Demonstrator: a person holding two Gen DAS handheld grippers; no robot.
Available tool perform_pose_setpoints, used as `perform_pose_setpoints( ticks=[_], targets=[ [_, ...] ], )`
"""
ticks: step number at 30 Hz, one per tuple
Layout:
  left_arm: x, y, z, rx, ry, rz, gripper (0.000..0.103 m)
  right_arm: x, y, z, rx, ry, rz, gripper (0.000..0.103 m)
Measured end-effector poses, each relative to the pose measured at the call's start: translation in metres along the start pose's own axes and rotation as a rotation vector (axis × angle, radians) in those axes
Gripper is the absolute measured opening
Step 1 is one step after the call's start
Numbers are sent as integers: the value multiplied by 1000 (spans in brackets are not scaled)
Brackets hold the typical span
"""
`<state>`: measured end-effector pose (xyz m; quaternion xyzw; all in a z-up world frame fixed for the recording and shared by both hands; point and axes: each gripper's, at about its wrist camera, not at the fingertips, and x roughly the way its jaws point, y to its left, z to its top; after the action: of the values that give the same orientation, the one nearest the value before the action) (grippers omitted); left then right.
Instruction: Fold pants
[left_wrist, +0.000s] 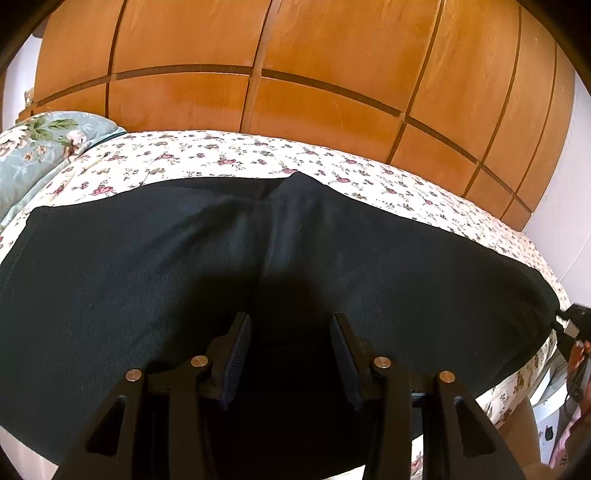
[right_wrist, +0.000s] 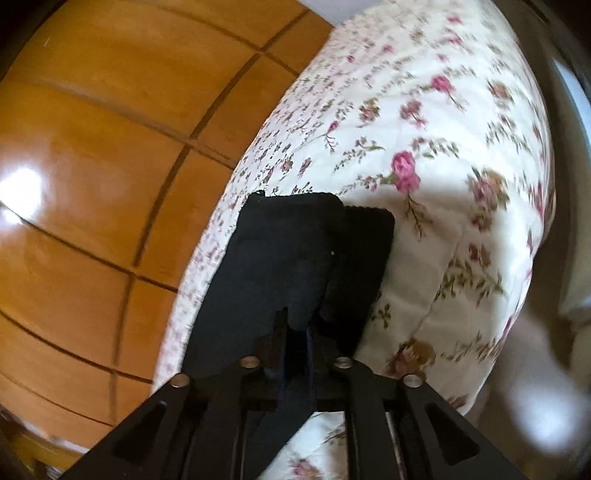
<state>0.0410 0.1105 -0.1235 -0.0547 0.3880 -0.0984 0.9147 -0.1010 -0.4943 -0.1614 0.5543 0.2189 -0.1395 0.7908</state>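
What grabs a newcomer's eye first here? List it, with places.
The black pants spread wide across the floral bedspread dominate the left wrist view, with the left tongs standing open just above them. In the right wrist view, the right tongs pinch a dark fold of the pants. Glossy orange wooden panels fill the background.

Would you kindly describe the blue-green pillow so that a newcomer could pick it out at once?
Start at the tall orange-brown wooden wardrobe behind the bed with the cream, rose-printed quilt. At the quilt's far left end, beyond the flat black pants, lies the blue-green pillow. Its large pale blossoms and green leaves differ from the quilt's tiny sprigs.
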Motion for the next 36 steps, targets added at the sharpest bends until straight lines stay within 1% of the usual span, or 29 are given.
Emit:
perform_pose_setpoints(
  ticks=[2, 4, 5, 6, 7, 8, 10, 11, 13, 15, 17, 19, 20, 21, 23, 24, 25, 26, 29, 30, 32, 33, 34, 36],
  targets=[
    [0, -3, 0, 5, 0, 18, 45, -2, 4, -4, -14, -7, 40, 24],
    [-1, -9, 0, 4, 2, 26, 45, 3, 7, -8, -41, 19, 49, 24],
    [-2, -12, 0, 3, 2, 12, 45, 6, 8, -10, -53, 32, 48, 24],
    [-3, -16, 0, 7, 3, -21, 45, 8, 9, -11, -62, 36, 46, 24],
    [-2, -19, -1, 20, 10, -49, 45, 9, 10, -11, -77, 24, 46, 16],
    [0, -26, -2, 58, 24, -50, 45, 8, 12, -11, -93, 17, 39, 8],
    [1, -34, -5, 119, 25, -12, 45, 5, 19, -10, -120, 18, 13, 7],
    [0, -36, -5, 131, 29, -5, 45, -1, 23, -9, -119, 10, 16, 6],
    [-1, -32, -4, 101, 39, -22, 45, -17, 32, -7, -138, -18, 21, 6],
    [-3, -25, -3, 51, 49, -47, 45, -23, 36, -6, -149, -24, -1, 6],
    [-4, -22, -4, 30, 53, -57, 45, -18, 27, -6, -128, 9, -26, 6],
    [-5, -24, -6, 50, 57, -53, 45, -6, 13, -7, -98, 42, -90, 6],
    [-5, -26, -6, 68, 60, -47, 45, -1, 4, -8, -61, 60, -94, 6],
    [-5, -28, -7, 85, 63, -39, 45, 1, -6, -9, -19, 58, -63, 6],
    [-5, -30, -9, 106, 67, -31, 46, -2, -13, -8, 15, 29, -23, 6],
    [-5, -30, -8, 110, 67, -32, 47, -4, -14, -8, 22, 24, -13, 7],
    [-4, -30, -8, 108, 67, -33, 47, -7, -14, -8, 29, 15, 0, 12],
    [-4, -28, -8, 104, 68, -36, 47, -12, -14, -7, 26, 1, -1, 13],
    [-4, -27, -10, 90, 62, -38, 48, -24, -15, -4, 6, -49, -36, 16],
    [-4, -27, -10, 87, 58, -38, 49, -27, -15, -3, -2, -59, -44, 18],
    [-5, -30, -13, 94, 51, -36, 54, -30, -18, -3, -9, -63, -69, 29],
    [-5, -31, -13, 102, 49, -32, 54, -30, -22, 1, 0, -65, -68, 42],
    [-5, -32, -13, 109, 49, -27, 54, -30, -26, 2, 18, -69, -48, 43],
    [-8, -32, -10, 104, 52, -32, 54, -28, -26, 4, 24, -71, -34, 43]
  ],
)
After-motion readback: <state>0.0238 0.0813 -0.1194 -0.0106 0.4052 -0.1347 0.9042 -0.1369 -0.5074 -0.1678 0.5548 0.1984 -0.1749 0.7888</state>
